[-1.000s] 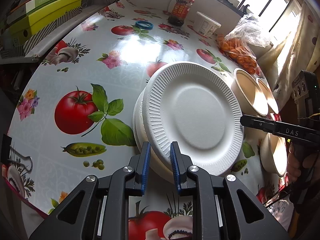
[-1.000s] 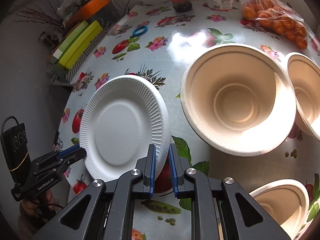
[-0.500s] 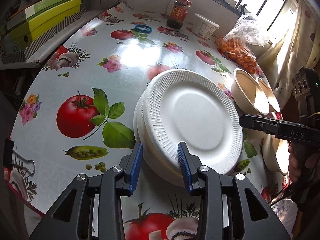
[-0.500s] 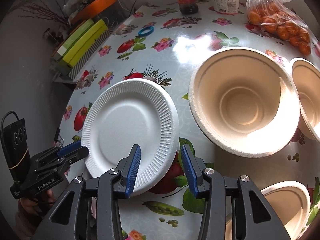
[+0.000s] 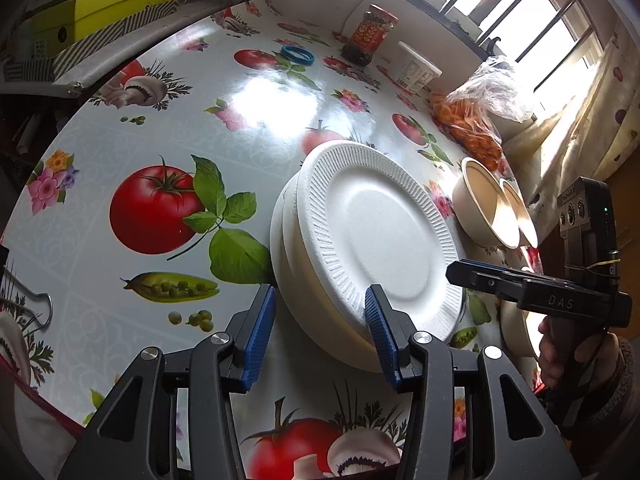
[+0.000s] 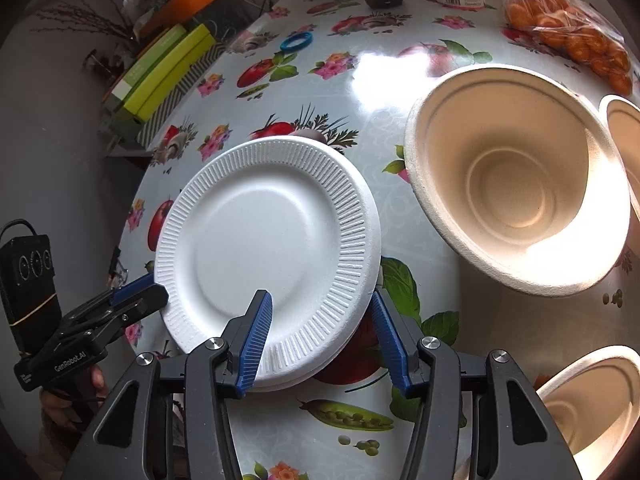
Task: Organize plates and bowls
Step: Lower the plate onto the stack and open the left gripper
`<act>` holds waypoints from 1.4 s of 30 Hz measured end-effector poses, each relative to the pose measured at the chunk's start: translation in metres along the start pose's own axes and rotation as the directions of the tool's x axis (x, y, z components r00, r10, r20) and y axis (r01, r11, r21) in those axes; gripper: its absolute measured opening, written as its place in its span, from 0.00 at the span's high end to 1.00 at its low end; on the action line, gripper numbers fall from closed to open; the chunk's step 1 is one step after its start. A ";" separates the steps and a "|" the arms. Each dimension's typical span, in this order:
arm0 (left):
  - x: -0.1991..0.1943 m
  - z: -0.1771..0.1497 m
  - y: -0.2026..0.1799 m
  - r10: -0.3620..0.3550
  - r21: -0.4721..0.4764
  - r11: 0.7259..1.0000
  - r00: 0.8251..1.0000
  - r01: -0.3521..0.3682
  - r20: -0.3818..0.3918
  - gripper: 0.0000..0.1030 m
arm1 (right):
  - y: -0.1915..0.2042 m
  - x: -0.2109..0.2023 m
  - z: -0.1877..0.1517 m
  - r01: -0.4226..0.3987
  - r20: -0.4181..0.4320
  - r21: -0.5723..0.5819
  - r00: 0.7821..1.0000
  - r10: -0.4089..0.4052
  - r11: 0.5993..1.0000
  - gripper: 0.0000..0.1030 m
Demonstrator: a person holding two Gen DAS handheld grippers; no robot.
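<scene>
A stack of white foam plates (image 5: 372, 232) lies on the flowered tablecloth; it also shows in the right wrist view (image 6: 268, 248). My left gripper (image 5: 322, 336) is open, its blue fingers on either side of the stack's near rim, holding nothing. My right gripper (image 6: 320, 332) is open at the stack's opposite rim, one finger over the top plate. Beige paper bowls stand to the right: a big one (image 6: 516, 176), a second (image 6: 622, 152) behind it and a third (image 6: 592, 396) at the lower right. Two bowls (image 5: 486, 208) show in the left wrist view.
At the table's far edge stand a sauce jar (image 5: 370, 36), a white tub (image 5: 416, 72), a bag of oranges (image 5: 472, 128) and a blue ring (image 5: 297, 55). Green boxes (image 5: 100, 8) sit on a shelf at the left. A binder clip (image 5: 28, 308) lies near the left edge.
Both grippers were shut on the top plate's rim a second ago. Both have opened wide and let go, and the plate now rests on the stack.
</scene>
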State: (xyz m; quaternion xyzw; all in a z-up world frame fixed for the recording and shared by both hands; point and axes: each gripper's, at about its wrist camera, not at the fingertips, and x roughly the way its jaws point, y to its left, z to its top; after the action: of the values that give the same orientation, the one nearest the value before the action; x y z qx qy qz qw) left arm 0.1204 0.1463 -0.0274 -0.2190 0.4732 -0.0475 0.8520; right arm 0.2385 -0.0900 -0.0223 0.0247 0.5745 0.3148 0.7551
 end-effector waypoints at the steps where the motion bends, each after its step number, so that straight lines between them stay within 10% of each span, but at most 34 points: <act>1: 0.001 -0.001 0.002 0.001 -0.007 1.000 1.000 -0.001 -0.004 0.54 | 0.001 0.002 0.000 -0.003 -0.004 0.001 1.000 0.003 1.000 0.50; 27: -0.035 0.023 0.088 0.112 -0.137 0.985 0.991 -0.101 0.072 0.54 | 0.071 0.059 0.041 -0.117 -0.044 0.011 0.992 0.118 0.993 0.49; 42: -0.062 0.039 0.028 0.089 -0.010 0.996 0.985 -0.088 0.148 0.54 | 0.043 -0.008 0.033 -0.094 0.122 0.039 0.989 0.089 0.995 0.50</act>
State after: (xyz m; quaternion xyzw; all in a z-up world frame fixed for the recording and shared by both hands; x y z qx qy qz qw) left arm 0.1157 0.2020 0.0273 -0.2020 0.4179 0.0075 0.8857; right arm 0.2476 -0.0486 0.0131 0.0866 0.5330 0.3342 0.7725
